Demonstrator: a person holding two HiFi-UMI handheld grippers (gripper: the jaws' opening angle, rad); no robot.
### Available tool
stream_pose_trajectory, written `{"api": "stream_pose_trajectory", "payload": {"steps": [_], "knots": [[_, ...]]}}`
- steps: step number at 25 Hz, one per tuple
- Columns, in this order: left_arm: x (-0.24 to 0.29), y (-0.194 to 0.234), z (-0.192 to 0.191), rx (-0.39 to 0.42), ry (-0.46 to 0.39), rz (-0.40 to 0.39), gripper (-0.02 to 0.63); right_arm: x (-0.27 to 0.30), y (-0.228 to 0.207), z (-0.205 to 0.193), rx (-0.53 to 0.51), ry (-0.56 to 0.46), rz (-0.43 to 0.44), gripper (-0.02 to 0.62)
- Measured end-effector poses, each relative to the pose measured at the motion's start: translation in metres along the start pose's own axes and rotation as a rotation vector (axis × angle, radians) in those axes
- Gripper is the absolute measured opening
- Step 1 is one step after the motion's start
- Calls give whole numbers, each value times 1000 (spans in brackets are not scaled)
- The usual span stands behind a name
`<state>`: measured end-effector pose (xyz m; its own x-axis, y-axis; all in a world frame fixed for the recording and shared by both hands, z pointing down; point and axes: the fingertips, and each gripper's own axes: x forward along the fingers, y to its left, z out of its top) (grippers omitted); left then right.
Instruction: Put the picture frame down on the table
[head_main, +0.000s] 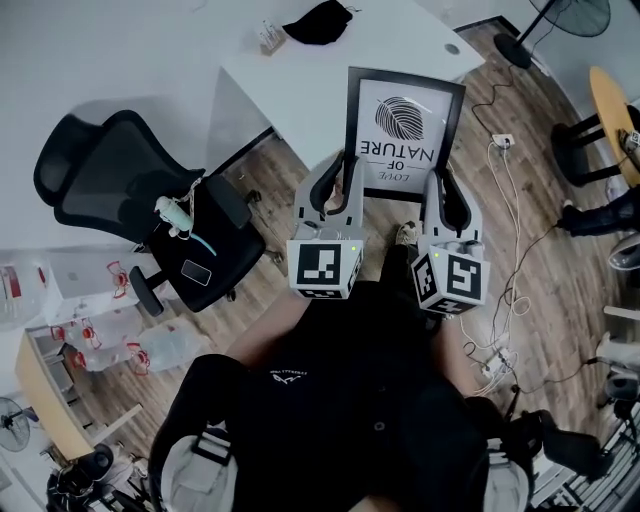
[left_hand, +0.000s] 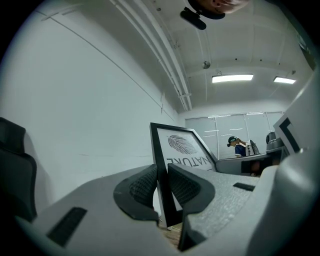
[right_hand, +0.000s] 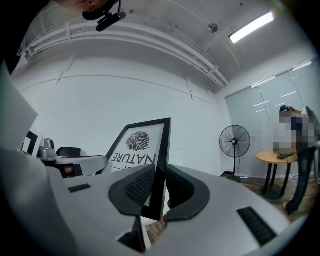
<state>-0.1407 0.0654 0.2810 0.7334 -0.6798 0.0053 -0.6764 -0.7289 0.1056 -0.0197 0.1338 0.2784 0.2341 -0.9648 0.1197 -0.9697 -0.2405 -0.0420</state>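
The picture frame is black with a white print of a leaf and the words "LOVE OF NATURE". It is held in the air between both grippers, its top over the near edge of the white table. My left gripper is shut on the frame's left edge, and my right gripper is shut on its right edge. In the left gripper view the frame stands upright between the pads of the gripper. In the right gripper view the frame is clamped the same way by the gripper.
A black cloth and a small object lie at the table's far end. A black office chair stands to the left. White cables run over the wooden floor at right, near a round wooden table and a fan base.
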Motion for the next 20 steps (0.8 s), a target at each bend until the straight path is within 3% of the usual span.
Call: {"api": "stream_pose_trajectory", "payload": {"steps": [6, 20], "knots": [[33, 32, 6, -5, -11, 78, 74, 58, 6, 11, -24, 9, 80, 67], [71, 35, -3, 10, -41, 242, 74, 116, -15, 7, -28, -10, 256, 67]]}}
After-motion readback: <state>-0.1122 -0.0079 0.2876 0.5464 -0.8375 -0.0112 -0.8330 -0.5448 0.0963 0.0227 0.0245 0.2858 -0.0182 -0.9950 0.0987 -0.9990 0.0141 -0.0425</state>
